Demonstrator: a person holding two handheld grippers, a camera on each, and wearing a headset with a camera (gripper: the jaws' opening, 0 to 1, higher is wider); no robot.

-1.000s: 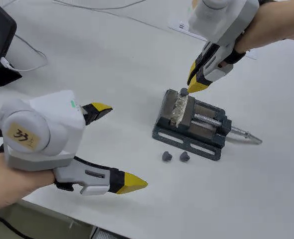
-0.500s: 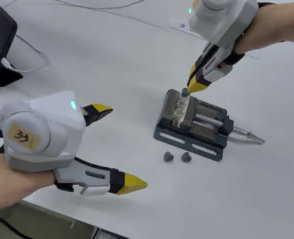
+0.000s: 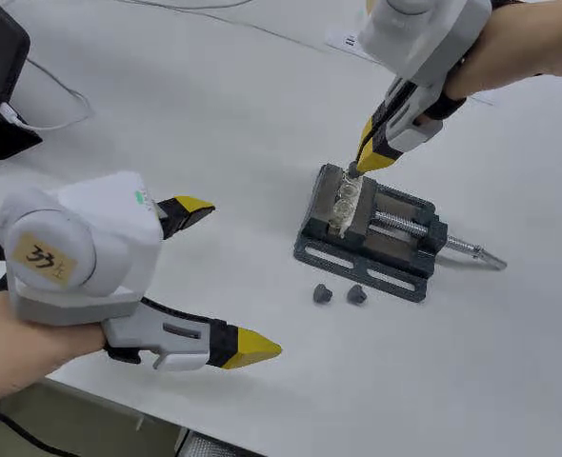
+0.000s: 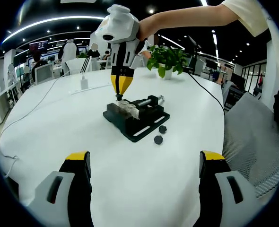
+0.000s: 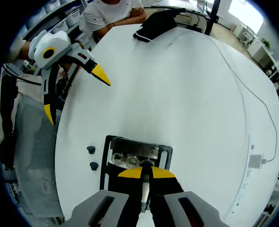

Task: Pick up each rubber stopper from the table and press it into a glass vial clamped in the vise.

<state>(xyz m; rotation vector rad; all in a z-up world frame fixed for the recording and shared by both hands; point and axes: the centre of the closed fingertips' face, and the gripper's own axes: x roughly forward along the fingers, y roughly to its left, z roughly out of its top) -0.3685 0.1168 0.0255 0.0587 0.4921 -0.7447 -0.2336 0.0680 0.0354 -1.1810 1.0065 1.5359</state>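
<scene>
Stopper [image 3: 353, 172], pinched in right hand-held gripper [image 3: 362, 167], meets vial [image 3: 346, 202] in vise [image 3: 359, 268].

The head view's top edge crops the right gripper [image 3: 363, 164]. Its jaws cover part of the stopper [image 3: 352, 172]. The vials [image 3: 346, 202] blur together, too small to count.

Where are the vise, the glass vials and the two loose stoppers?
vise [image 3: 360, 268]: head view, front base plate.
glass vials [image 3: 346, 202]: head view, middle of the clamped row.
loose stoppers [image 3: 322, 294]: head view, the left one's top.
</scene>
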